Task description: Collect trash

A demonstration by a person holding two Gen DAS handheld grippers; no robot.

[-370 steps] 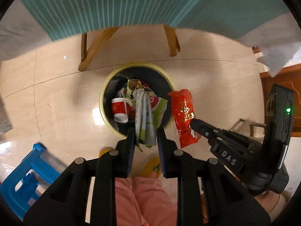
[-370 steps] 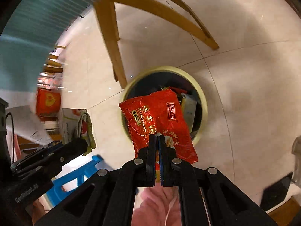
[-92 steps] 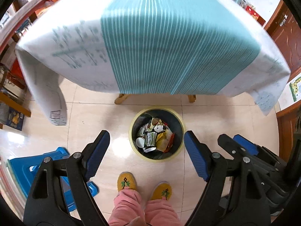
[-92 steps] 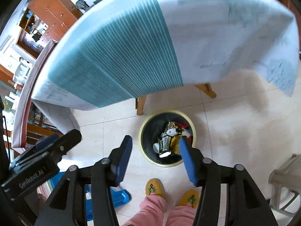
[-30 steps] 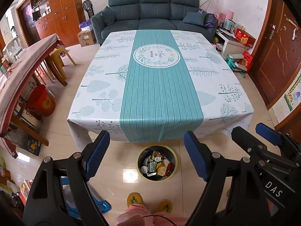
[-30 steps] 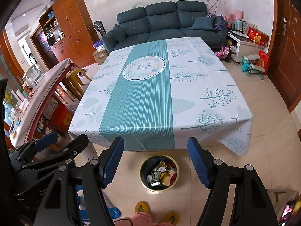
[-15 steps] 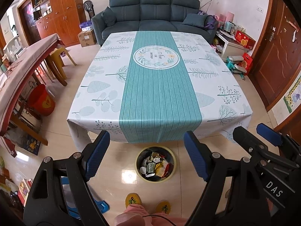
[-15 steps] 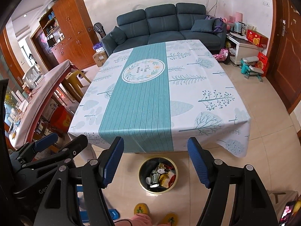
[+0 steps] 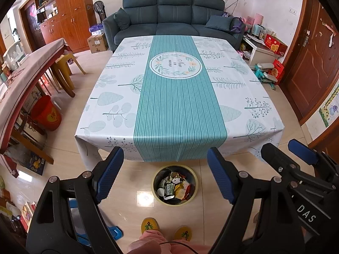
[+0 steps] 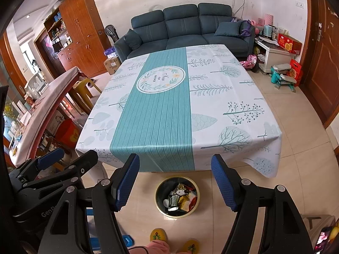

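Note:
A round bin with a yellow rim stands on the tiled floor just in front of the table, filled with wrappers, a cup and a red packet. The same bin shows low in the right wrist view. My left gripper is held high above it, open, with nothing between its blue pads. My right gripper is open and empty too, its pads wide apart. The table wears a white and teal cloth with nothing lying on it.
A dark blue sofa stands behind the table. A long side table with a red bucket under it runs along the left. A blue plastic stool lies by the person's yellow slippers. Boxes and toys sit at the right wall.
Over the last second nothing has visibly moved. Further back, both grippers let go of their wrappers over the bin and rose until the whole table came into view.

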